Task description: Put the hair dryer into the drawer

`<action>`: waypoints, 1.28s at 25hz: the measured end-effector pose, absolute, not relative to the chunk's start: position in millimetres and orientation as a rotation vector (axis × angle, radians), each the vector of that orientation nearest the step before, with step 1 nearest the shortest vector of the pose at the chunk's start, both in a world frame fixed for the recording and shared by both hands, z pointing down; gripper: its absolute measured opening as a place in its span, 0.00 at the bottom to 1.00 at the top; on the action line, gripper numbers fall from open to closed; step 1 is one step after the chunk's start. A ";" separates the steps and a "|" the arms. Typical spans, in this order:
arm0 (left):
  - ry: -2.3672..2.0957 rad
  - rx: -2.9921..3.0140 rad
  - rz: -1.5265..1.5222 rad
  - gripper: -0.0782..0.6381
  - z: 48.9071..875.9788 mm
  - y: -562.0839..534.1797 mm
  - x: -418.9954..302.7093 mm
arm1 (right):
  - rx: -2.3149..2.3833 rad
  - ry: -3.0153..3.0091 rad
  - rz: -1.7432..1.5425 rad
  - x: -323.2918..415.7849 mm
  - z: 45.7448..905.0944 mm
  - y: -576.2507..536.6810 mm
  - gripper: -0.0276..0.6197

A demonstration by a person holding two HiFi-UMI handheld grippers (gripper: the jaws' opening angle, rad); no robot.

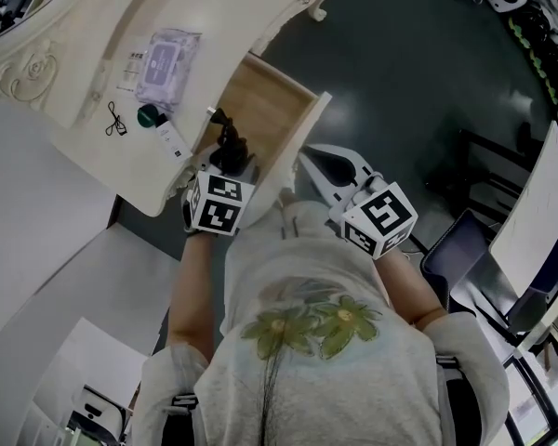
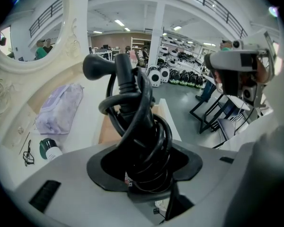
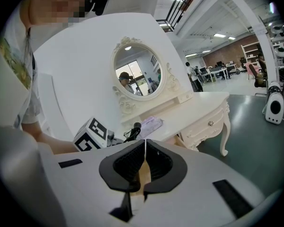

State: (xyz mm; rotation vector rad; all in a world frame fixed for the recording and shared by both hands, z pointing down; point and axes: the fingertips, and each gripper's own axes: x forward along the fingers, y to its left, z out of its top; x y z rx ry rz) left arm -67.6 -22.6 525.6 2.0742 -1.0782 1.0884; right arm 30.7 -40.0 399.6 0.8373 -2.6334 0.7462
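Note:
My left gripper (image 1: 229,163) is shut on the black hair dryer (image 1: 231,145) and holds it over the open wooden drawer (image 1: 272,100) of the white dressing table (image 1: 74,63). In the left gripper view, the left gripper (image 2: 144,162) clasps the hair dryer (image 2: 132,122) where its cord is wound round it in loops, and the plug (image 2: 97,66) sticks up at the top left. The drawer (image 2: 105,129) shows behind it. My right gripper (image 1: 333,171) hangs right of the drawer. In its own view the right gripper (image 3: 144,167) has its pads together with nothing between them.
On the tabletop lie a purple wipes pack (image 1: 166,59), a small green-capped bottle (image 1: 152,116) and a thin black loop of wire (image 1: 116,121). An oval mirror (image 3: 137,72) stands on the table. Dark floor and a chair (image 1: 465,254) are to the right.

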 end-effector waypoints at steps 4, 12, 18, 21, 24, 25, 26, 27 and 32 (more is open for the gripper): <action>-1.059 2.068 1.105 0.41 532.8 -24.5 -64.1 | 0.834 -2.626 0.755 32.1 404.7 -40.2 0.08; -1.017 2.051 1.132 0.41 546.5 -25.8 -61.4 | 0.835 -2.610 0.767 34.2 410.5 -43.2 0.08; -1.001 2.040 1.142 0.41 552.3 -27.3 -62.3 | 0.836 -2.608 0.773 33.9 411.3 -45.3 0.08; -0.990 2.031 1.148 0.41 557.5 -27.2 -62.7 | 0.827 -2.605 0.777 32.1 413.2 -45.5 0.08; -0.973 2.025 1.158 0.41 563.1 -27.0 -62.6 | 0.824 -2.601 0.782 30.1 415.4 -45.9 0.08; -0.967 2.023 1.161 0.41 564.9 -26.8 -62.2 | 0.825 -2.600 0.783 29.8 415.8 -46.2 0.08; -0.962 2.021 1.163 0.41 566.4 -26.8 -61.7 | 0.825 -2.599 0.784 29.8 416.0 -46.4 0.08; -0.958 2.019 1.165 0.41 567.7 -26.7 -61.3 | 0.826 -2.598 0.785 30.0 416.2 -46.6 0.08; -0.934 2.012 1.183 0.41 573.9 -25.9 -59.3 | 0.830 -2.587 0.797 32.0 420.0 -46.4 0.08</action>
